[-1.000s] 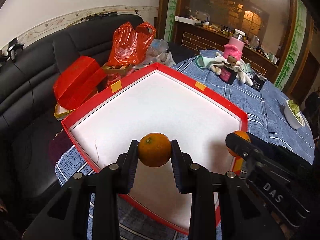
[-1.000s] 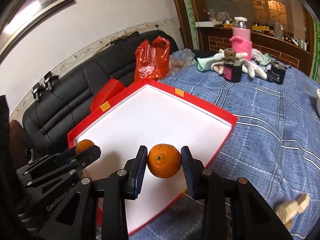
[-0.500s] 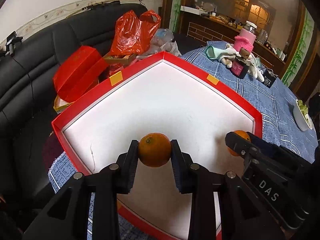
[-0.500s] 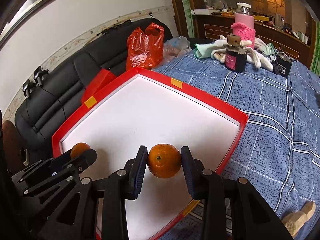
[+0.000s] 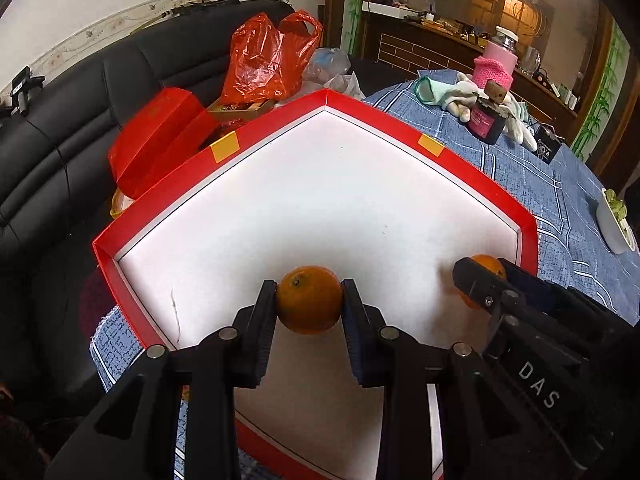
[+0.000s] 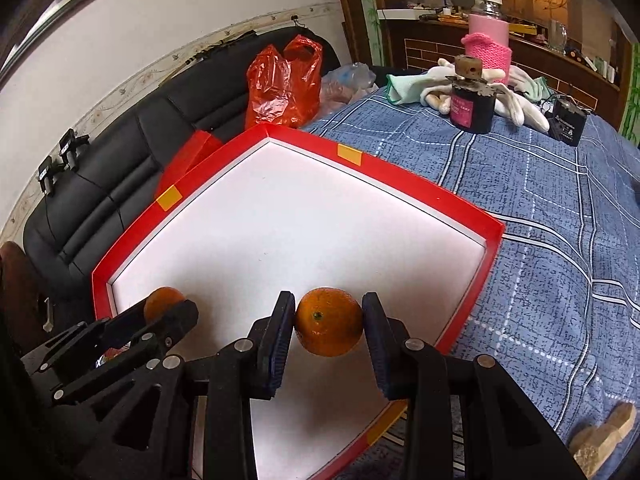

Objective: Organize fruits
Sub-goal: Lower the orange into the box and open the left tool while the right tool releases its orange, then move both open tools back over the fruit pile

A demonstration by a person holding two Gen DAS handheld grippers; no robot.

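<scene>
Right now each black two-finger gripper is clamped on a round orange fruit above the big red-walled box with the white floor (image 5: 472, 164): the left gripper (image 5: 309, 300) pinches its orange (image 5: 309, 300) over the near left part of the floor, and the right gripper (image 6: 329, 322) pinches the second orange (image 6: 329, 322) beside it, nearer the box's right wall. Neither fruit clearly touches the floor. Nothing stands between them and the open white floor ahead. Past the far corner a crinkled red plastic bag (image 5: 266, 60) slumps on the black leather sofa (image 5: 60, 140). On the blue checked tablecloth (image 6: 560, 208), well apart from the box, sit a dark jar with a pink label (image 6: 472, 106), white gloves (image 6: 516, 104) and a pink knitted-sleeve bottle (image 6: 488, 40).
</scene>
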